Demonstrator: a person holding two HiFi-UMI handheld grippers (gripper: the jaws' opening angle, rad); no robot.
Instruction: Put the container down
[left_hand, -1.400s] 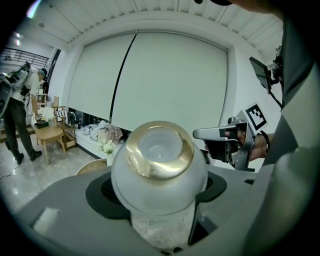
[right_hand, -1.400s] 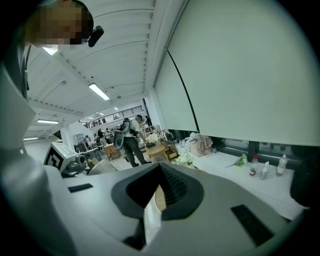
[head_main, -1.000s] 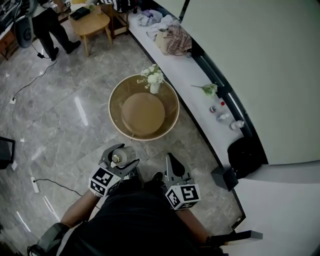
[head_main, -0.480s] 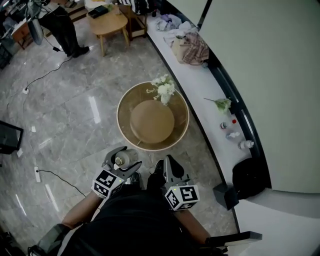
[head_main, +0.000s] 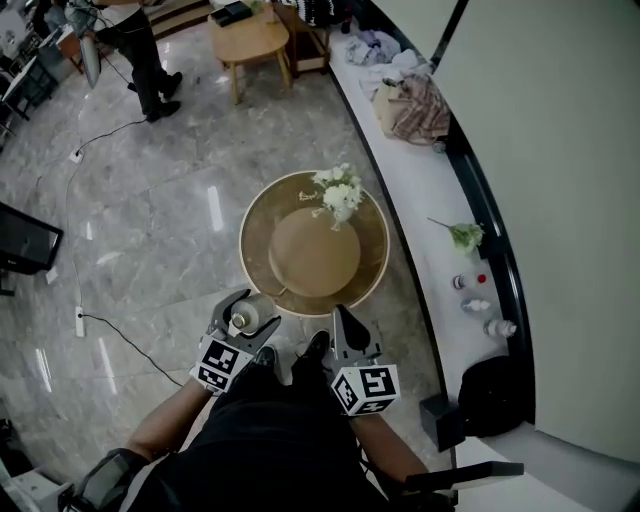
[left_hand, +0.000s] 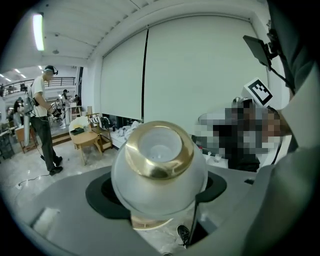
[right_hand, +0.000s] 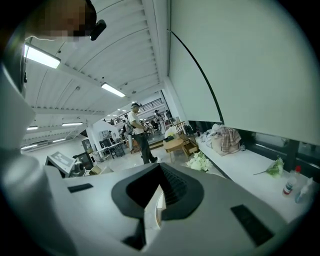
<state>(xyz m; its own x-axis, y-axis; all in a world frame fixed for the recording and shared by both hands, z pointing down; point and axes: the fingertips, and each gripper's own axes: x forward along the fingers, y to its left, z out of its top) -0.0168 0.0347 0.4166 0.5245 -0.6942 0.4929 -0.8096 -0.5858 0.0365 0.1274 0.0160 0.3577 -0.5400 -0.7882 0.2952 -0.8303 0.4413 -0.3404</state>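
Round wooden surface (head_main: 256, 262) ahead, white flowers (head_main: 338, 195) at its far edge; left gripper (head_main: 246, 312) just short of its near rim, jaws clamped on round frosted container (left_hand: 159, 172) with gold rim, off the floor; likely glass, smooth, curved, slip-prone, breakable; grip the belly, lower gently; right gripper (head_main: 343, 325) jaws nearly together, empty.

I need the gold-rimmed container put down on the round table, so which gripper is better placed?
Left. The left gripper grips the container, with the round table just ahead; the right gripper is shut and empty.
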